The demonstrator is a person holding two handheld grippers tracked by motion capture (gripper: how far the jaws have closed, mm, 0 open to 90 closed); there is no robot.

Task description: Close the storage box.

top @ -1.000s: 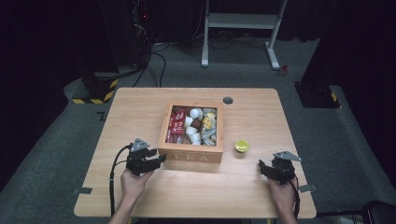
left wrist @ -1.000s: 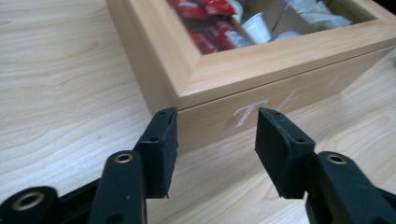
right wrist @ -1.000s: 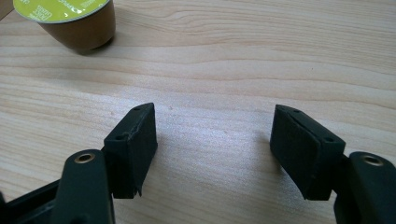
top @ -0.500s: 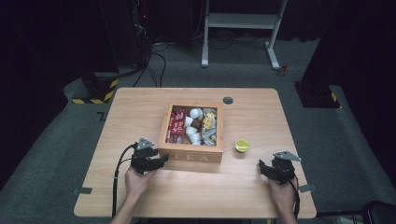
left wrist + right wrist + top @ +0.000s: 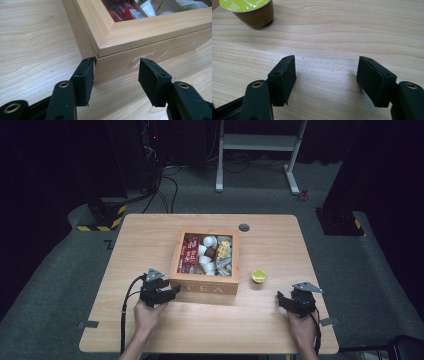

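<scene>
Centrally, item one: wooden tea box [image 5: 206, 282], lidded with a window frame, stood mid-worktop with its lettered front wall facing me and its long sides running across the worktop [image 5: 150, 235]. Contents, seen through the lid: red sachets [image 5: 189, 254] in the left compartment, white capsules [image 5: 206, 252] in the middle, mixed capsules to the right.

Item two: my left tool [image 5: 113, 75], jaws parted, sat at the box's front-left corner. In the left gripper view one pad [image 5: 86, 77] lay against the corner edge just under the lid seam, the other stood apart before the front wall, near the letter T. The box lay directly ahead of this tool and slightly to its right; I judged the coming move, prising or gripping at that corner, to turn on this contact.

Item three: my right tool [image 5: 290, 301], jaws wide and holding nothing, rested on the worktop well apart from the box, toward its right. My left hand [image 5: 148, 312] was plainly the nearer.

Item four: green-topped capsule [image 5: 248, 10], upright on the worktop, just beside the box's front-right corner, ahead and left of the right tool.
</scene>
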